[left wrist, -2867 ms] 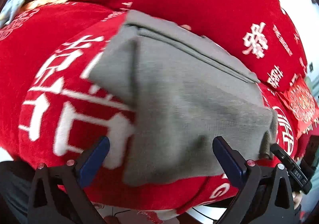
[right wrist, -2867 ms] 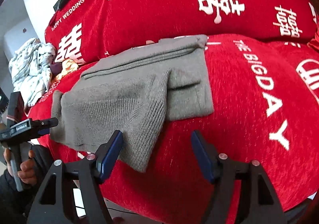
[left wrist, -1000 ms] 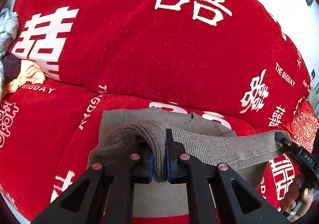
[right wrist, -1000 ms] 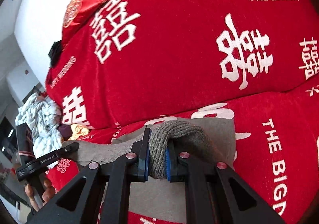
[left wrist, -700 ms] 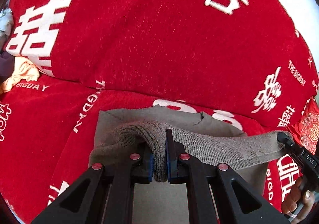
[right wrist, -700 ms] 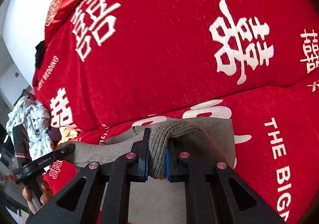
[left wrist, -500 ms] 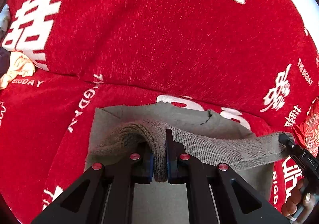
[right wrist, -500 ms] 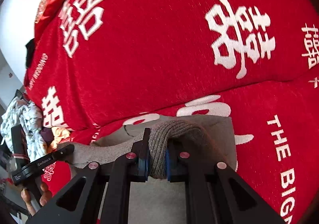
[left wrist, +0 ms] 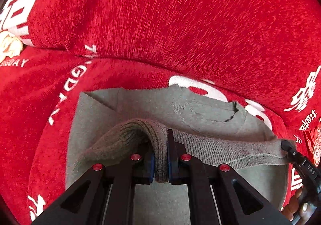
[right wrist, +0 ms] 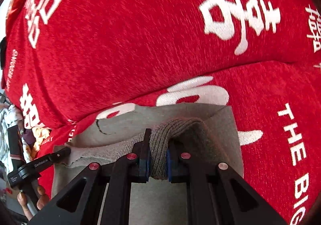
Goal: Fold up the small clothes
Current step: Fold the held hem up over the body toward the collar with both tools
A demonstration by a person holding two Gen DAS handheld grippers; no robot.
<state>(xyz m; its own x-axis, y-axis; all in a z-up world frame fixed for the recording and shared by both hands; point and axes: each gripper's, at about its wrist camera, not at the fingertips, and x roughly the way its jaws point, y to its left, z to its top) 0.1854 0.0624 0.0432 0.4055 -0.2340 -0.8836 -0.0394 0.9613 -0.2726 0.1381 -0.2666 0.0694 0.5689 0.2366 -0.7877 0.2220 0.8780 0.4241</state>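
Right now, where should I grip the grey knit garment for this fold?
Grip the grey knit garment where it is held: its ribbed edge, one end in the left gripper, the other in the right gripper. That thick band spans taut between them.

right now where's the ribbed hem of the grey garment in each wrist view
Left wrist view: the ribbed hem sits bottom centre, pinched by the left gripper, and runs right to the right gripper.
Right wrist view: it sits bottom centre, pinched by the right gripper, and runs left to the left gripper.
Shared landmark: the small dark curved line on the garment's flat part.
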